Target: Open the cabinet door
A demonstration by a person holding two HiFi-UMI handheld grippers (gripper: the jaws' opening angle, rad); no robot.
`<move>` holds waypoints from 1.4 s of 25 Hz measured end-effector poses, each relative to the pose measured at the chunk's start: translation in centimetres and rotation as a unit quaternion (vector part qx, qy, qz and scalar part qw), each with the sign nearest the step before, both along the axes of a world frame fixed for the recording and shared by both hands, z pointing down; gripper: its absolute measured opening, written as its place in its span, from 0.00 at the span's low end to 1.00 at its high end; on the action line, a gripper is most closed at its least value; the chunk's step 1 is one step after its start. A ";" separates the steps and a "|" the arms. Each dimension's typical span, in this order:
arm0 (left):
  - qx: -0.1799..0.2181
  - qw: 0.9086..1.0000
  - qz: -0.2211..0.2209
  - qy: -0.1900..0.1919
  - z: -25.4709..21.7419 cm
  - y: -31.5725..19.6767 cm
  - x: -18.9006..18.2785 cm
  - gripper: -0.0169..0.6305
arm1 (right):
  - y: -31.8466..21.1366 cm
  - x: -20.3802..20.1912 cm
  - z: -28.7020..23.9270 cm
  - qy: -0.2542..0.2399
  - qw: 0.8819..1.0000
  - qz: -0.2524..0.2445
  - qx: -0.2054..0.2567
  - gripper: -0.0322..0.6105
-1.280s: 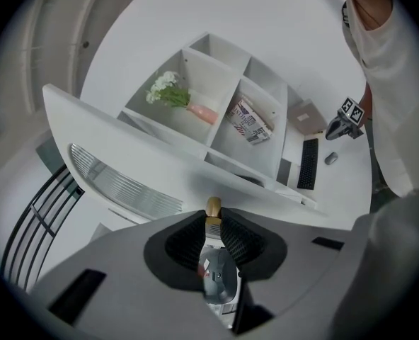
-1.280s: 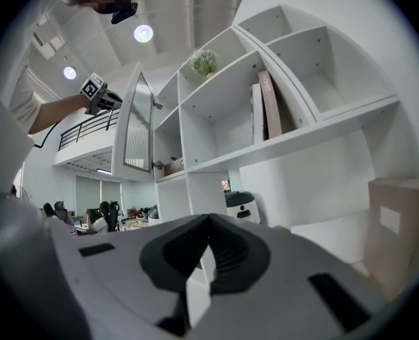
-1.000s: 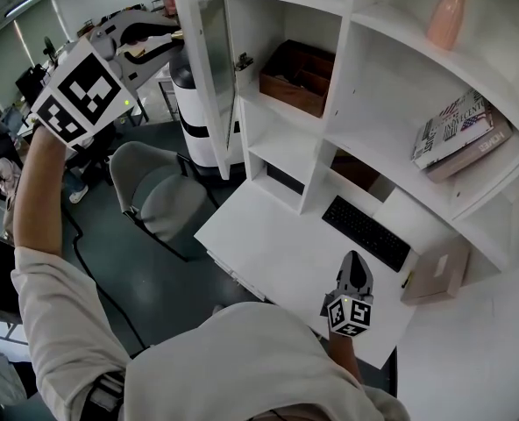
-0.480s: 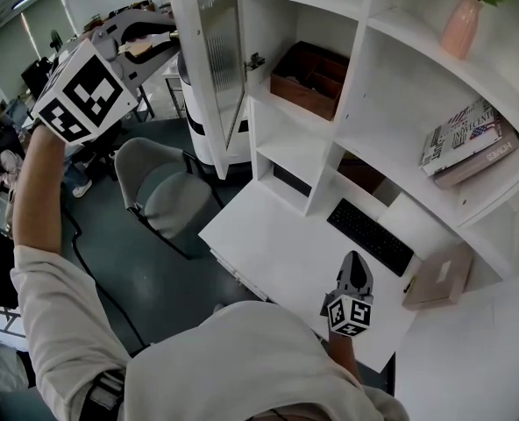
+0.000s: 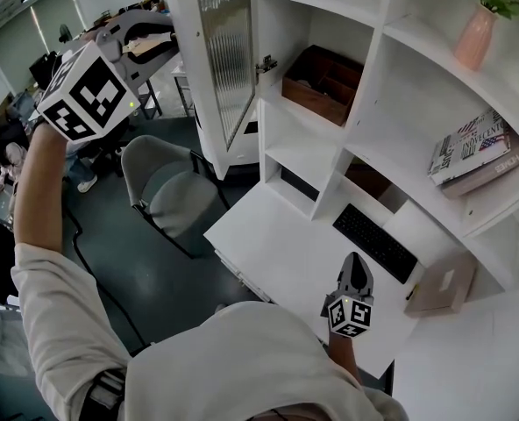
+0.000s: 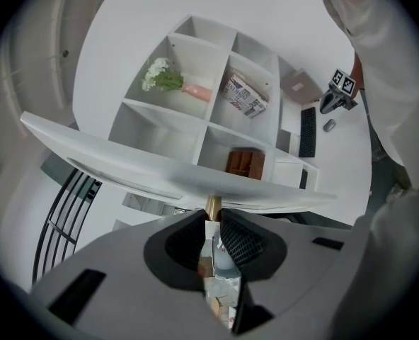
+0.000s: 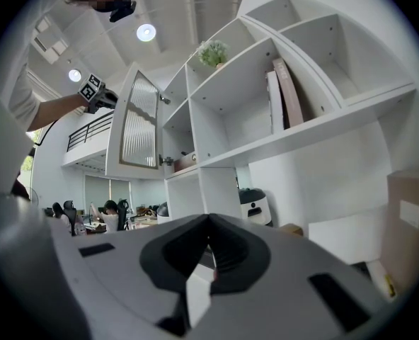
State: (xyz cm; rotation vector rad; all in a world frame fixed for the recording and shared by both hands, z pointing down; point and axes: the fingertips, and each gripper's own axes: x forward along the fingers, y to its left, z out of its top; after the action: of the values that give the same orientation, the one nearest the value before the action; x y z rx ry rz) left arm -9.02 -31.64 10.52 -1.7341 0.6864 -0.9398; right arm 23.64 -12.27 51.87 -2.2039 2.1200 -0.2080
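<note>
While ajar, door (image 5: pixel 224 51) apart from chair (image 5: pixel 167 191).

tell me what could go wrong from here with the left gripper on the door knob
1. The left gripper pinches only the small brass knob at its tips, so a pull at an angle could let it slip free.
2. The cabinet door stands well open. Swinging it further may strain the hinge or jar the ribbed glass panel.
</note>
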 end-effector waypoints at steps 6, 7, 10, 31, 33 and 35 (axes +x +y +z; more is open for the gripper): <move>0.009 1.000 -0.012 -0.011 0.1 -0.5 -1.3 0.13 | -0.6 -0.4 0.3 0.000 1.000 -0.005 -0.001 0.05; 0.010 1.000 -0.014 -0.014 0.1 -0.6 -1.6 0.13 | -0.6 -0.5 0.3 -0.001 1.000 -0.006 -0.001 0.05; 0.014 1.000 -0.019 -0.019 0.2 -1.1 -2.3 0.13 | -0.9 -0.7 0.3 -0.001 1.000 -0.009 -0.002 0.05; 0.060 0.996 -0.053 -0.035 0.4 -4.5 -7.0 0.14 | -2.4 -2.2 0.4 0.004 1.000 -0.018 -0.006 0.05; 0.064 0.996 -0.053 -0.034 0.4 -4.9 -7.3 0.14 | -2.5 -2.2 0.4 0.005 1.000 -0.019 -0.007 0.05; 0.069 0.996 -0.051 -0.030 0.4 -5.2 -7.7 0.14 | -2.7 -2.3 0.4 0.006 1.000 -0.018 -0.007 0.05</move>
State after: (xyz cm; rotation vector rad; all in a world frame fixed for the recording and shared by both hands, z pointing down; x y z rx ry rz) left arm -16.74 -36.85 10.92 -1.5559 0.7884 -0.9859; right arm 21.36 -14.93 52.24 -2.1801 2.1732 -0.2144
